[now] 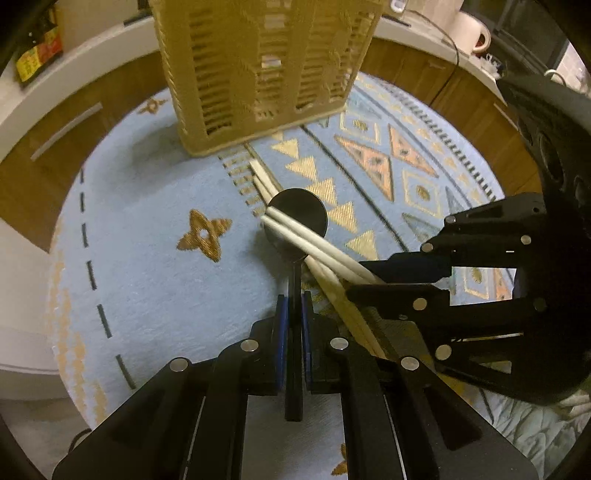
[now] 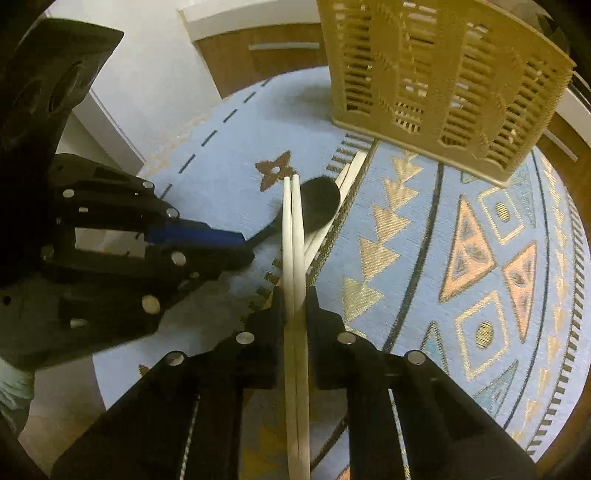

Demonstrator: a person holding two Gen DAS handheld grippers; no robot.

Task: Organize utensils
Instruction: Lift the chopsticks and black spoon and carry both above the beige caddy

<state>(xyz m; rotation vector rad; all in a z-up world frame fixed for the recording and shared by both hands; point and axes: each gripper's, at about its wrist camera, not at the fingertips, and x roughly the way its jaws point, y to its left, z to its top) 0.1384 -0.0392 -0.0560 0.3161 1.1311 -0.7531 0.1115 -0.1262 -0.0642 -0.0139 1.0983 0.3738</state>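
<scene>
My left gripper is shut on the handle of a black spoon, whose round bowl points toward the basket; the spoon shows in the right wrist view too. My right gripper is shut on a pair of white chopsticks, which cross over the spoon bowl in the left wrist view. A second, wooden pair of chopsticks lies on the cloth under them. A tan slatted utensil basket stands upright at the far side; it also shows in the right wrist view.
A round table carries a light blue patterned cloth. Wooden cabinets with white tops ring the table. A white mug stands at the back right. The two grippers are close together near the cloth's middle.
</scene>
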